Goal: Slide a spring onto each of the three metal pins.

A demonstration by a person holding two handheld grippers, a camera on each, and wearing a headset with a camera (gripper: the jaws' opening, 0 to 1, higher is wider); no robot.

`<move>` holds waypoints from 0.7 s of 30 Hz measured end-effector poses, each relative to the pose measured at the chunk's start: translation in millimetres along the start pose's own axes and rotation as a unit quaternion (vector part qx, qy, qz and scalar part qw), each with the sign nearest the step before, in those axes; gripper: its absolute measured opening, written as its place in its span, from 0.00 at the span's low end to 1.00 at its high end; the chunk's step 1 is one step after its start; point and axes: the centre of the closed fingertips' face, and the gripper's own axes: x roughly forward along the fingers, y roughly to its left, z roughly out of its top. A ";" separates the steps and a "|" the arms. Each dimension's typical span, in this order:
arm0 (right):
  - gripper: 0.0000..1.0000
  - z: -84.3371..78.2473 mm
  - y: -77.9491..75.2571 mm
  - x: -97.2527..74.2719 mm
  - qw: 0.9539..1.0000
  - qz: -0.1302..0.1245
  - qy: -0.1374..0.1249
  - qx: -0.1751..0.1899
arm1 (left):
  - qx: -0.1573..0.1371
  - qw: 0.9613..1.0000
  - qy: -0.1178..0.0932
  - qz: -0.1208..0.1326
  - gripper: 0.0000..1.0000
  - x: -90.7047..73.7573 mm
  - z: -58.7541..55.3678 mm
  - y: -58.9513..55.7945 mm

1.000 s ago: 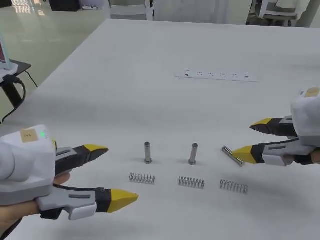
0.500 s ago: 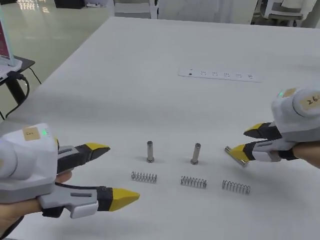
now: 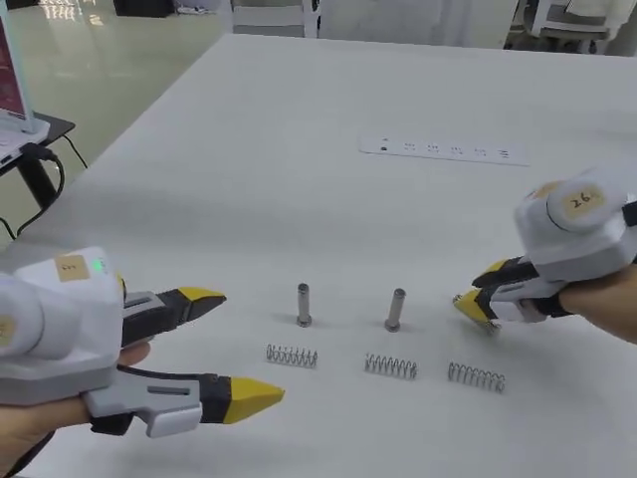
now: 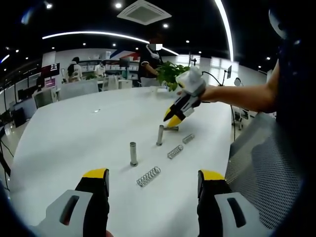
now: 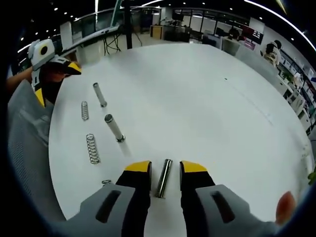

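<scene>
Two metal pins (image 3: pixel 304 304) (image 3: pixel 395 309) stand upright on the white table (image 3: pixel 299 179). A third pin (image 5: pixel 164 177) lies flat between the jaws of my right gripper (image 5: pixel 164 167), which straddle it with a small gap on each side. Three springs (image 3: pixel 292 356) (image 3: pixel 390 366) (image 3: pixel 476 376) lie in a row in front of the pins. In the head view my right gripper (image 3: pixel 480 296) is tilted down over the lying pin. My left gripper (image 3: pixel 234 347) hovers open at the lower left, short of the left spring (image 4: pixel 148 176), holding nothing.
A white power strip (image 3: pixel 443 151) lies farther back on the table. Beyond the table's left edge there is floor and a small dark stand (image 3: pixel 30 149). People and a plant (image 4: pixel 170 74) are at the table's far end in the left gripper view.
My right gripper has moved in over the lying pin, rolled and tipped downward, so its jaws now straddle the pin. The left gripper has barely moved. The head camera shifted slightly.
</scene>
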 end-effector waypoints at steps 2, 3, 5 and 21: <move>0.19 -2.2 -1.4 2.1 1.000 -0.003 0.006 0.004 | 0.000 1.000 0.000 0.000 0.69 0.1 -0.5 0.2; 0.18 -3.0 -1.7 2.8 1.000 -0.003 0.009 0.007 | 0.000 1.000 0.001 -0.001 0.69 0.1 -0.6 0.2; 0.16 -5.1 -1.9 4.3 1.000 -0.003 0.014 0.013 | -0.001 1.000 0.001 -0.001 0.69 0.3 -0.8 0.1; 0.11 -8.8 -1.2 14.0 0.999 -0.006 0.031 0.038 | 0.001 1.000 0.002 -0.004 0.69 1.6 -0.5 -0.2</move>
